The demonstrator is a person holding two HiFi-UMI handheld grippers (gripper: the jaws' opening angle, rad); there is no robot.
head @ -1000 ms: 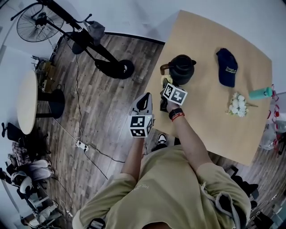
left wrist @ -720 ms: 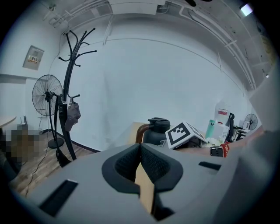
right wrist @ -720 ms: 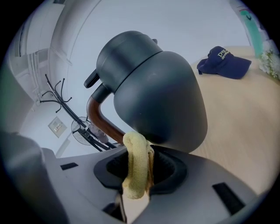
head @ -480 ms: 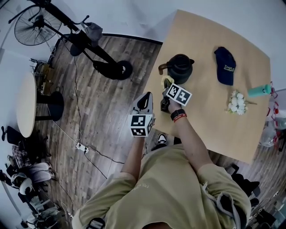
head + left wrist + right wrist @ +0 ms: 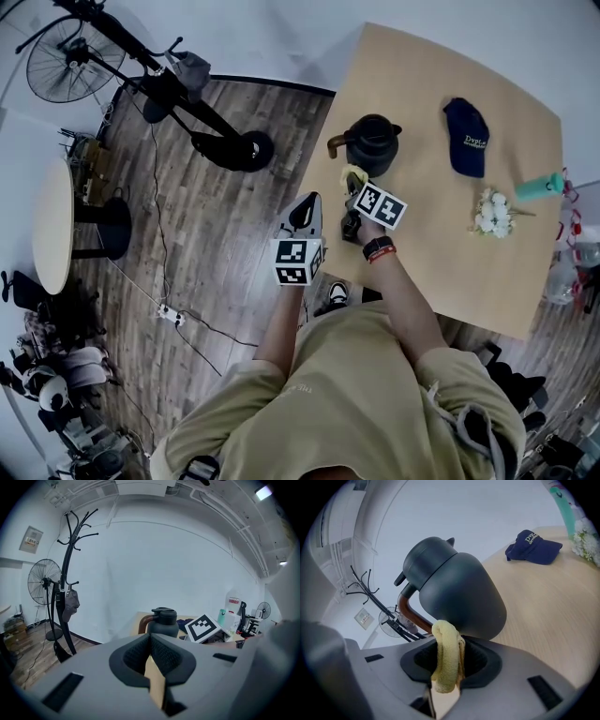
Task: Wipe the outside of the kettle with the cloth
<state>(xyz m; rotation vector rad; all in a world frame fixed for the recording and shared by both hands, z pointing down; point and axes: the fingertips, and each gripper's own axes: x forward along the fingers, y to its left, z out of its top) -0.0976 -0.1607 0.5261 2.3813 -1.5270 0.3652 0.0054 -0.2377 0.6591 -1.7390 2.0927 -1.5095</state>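
Gripping a rolled yellow cloth [image 5: 443,641], our right hand-held gripper [image 5: 449,654] has both jaws clenched on the fabric, which bulges up past the jaw tips in a rounded fold. Directly ahead of this hand-held gripper stands the dark kettle [image 5: 454,592], upright on the light wooden table [image 5: 553,611], its brown handle [image 5: 405,612] to the gripper's front left. The top of the cloth lies against the outline of the kettle's lower body; we cannot tell whether the two touch. Farther ahead and to the right of the same gripper lies a dark blue cap [image 5: 533,547].

From the head view we see the right hand-held gripper [image 5: 352,187] over the near edge of the table [image 5: 441,253], the cloth [image 5: 354,175] at its tip and the kettle [image 5: 375,142] just beyond. The cap [image 5: 466,136] lies to the gripper's right, well apart from the kettle, and a small bunch of white flowers [image 5: 492,214] and a teal bottle [image 5: 536,189] lie farther right.

Our left hand-held gripper [image 5: 305,204] hangs off the table's edge, over the wooden floor [image 5: 216,281], to the left of the right one. Its own view shows the left hand-held gripper [image 5: 151,660] with jaws pressed together and nothing between them; the kettle [image 5: 163,623] stands ahead of it
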